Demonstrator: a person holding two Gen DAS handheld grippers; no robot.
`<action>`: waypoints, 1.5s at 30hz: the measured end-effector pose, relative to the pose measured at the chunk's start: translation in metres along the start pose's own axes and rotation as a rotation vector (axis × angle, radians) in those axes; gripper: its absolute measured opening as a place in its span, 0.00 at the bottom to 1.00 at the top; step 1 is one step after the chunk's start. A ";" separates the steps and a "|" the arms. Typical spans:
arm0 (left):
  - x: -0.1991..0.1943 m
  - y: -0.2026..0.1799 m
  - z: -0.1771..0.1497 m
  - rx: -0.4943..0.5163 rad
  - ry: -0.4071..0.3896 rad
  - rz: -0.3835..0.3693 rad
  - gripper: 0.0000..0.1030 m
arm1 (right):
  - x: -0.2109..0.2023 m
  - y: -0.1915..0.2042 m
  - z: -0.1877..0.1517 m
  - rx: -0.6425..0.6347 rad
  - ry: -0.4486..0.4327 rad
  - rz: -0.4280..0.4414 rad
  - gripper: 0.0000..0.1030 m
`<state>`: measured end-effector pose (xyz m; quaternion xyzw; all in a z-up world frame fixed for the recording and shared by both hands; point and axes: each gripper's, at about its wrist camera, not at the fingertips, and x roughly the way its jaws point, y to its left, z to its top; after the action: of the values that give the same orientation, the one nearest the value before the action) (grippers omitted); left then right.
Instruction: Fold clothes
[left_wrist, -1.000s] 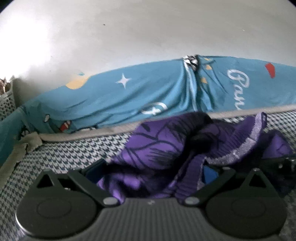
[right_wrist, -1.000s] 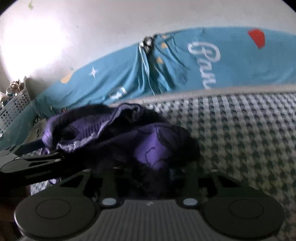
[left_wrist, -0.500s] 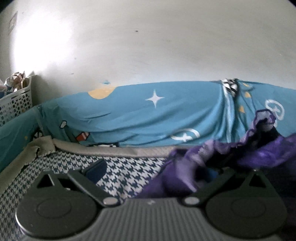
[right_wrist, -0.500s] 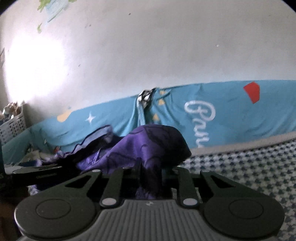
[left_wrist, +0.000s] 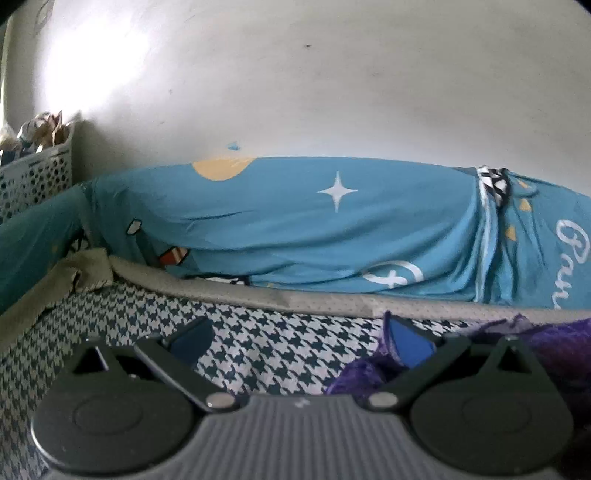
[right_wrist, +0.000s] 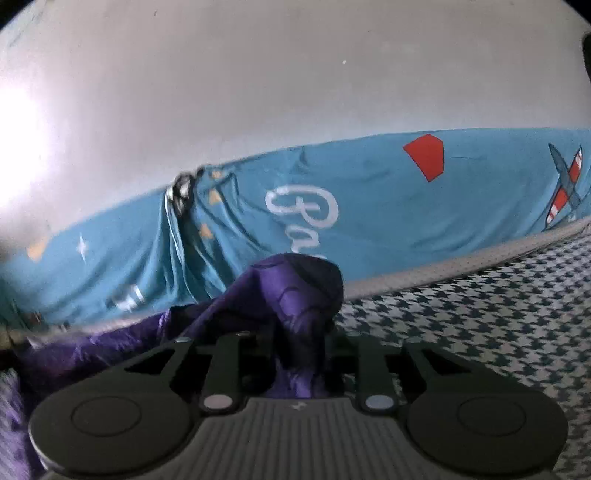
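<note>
A purple garment (right_wrist: 295, 288) with dark line print rises in a bunch from between the fingers of my right gripper (right_wrist: 299, 343), which is shut on it. The cloth trails off to the left (right_wrist: 92, 347) over the checked mattress. In the left wrist view the same purple garment (left_wrist: 369, 373) lies at the lower right, against the blue pad of the right finger (left_wrist: 410, 343). My left gripper (left_wrist: 301, 341) is open, with only checked fabric showing between its fingers.
The houndstooth mattress cover (left_wrist: 258, 343) has a grey trim (left_wrist: 295, 299) at its far edge. A blue printed sheet (left_wrist: 332, 236) runs along the white wall. A white perforated basket (left_wrist: 33, 177) stands at the far left.
The right gripper has lifted the purple garment off the mattress and carried it rightward. The garment has slid out from between the open left fingers to their right side.
</note>
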<state>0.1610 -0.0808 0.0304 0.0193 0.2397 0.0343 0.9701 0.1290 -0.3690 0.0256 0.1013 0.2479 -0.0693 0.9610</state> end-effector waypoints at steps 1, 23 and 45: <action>-0.002 0.000 0.000 -0.003 -0.002 -0.003 1.00 | -0.001 0.000 -0.001 -0.016 -0.002 -0.018 0.36; -0.047 0.060 0.008 -0.251 0.025 -0.144 1.00 | -0.066 -0.012 -0.012 0.004 0.090 0.000 0.52; -0.071 0.032 -0.050 -0.054 0.179 -0.283 1.00 | -0.071 -0.024 -0.036 -0.007 0.217 0.137 0.78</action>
<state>0.0729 -0.0529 0.0207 -0.0439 0.3242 -0.0948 0.9402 0.0470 -0.3783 0.0259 0.1215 0.3429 0.0088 0.9314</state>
